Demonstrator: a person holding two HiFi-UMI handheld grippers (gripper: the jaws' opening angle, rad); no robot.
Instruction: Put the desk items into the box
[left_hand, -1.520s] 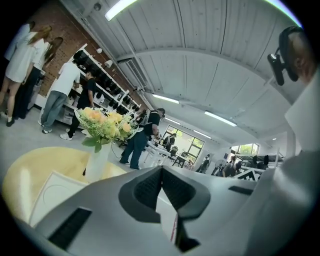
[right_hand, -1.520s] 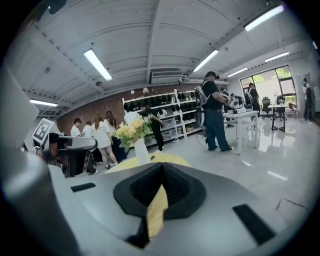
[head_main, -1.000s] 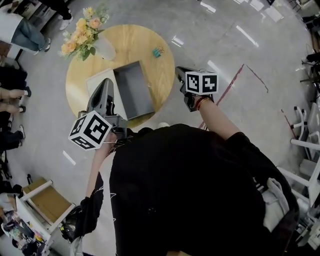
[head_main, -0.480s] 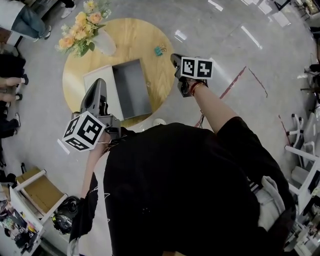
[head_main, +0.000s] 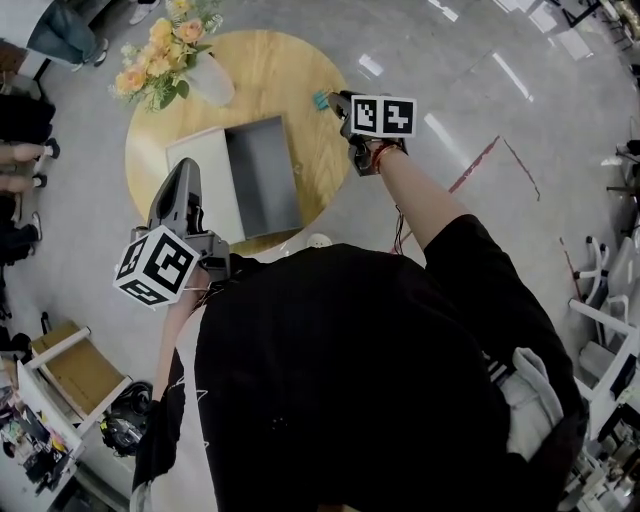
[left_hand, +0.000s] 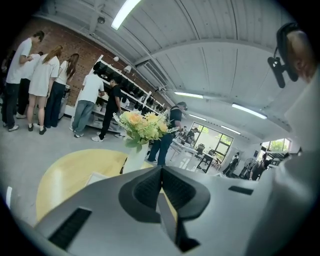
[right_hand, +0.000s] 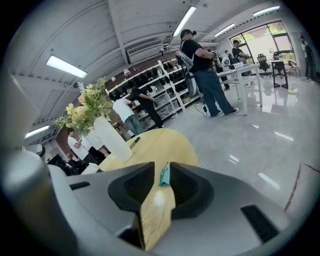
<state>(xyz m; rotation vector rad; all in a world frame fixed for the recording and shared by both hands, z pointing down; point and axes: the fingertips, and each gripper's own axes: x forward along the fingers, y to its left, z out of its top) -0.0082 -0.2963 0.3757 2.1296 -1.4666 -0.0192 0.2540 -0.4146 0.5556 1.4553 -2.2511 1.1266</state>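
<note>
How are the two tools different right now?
The left tool has shut, empty jaws; on the right tool they have just been opening, teal clip between them, unsqueezed. The left tool is near the box; the right tool reaches the table's right edge. Both carry marker cubes.

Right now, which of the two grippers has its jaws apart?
The right gripper: its jaws have just been opening, and a teal clip shows in the gap between them, ungripped. The left gripper has its jaws together.
</note>
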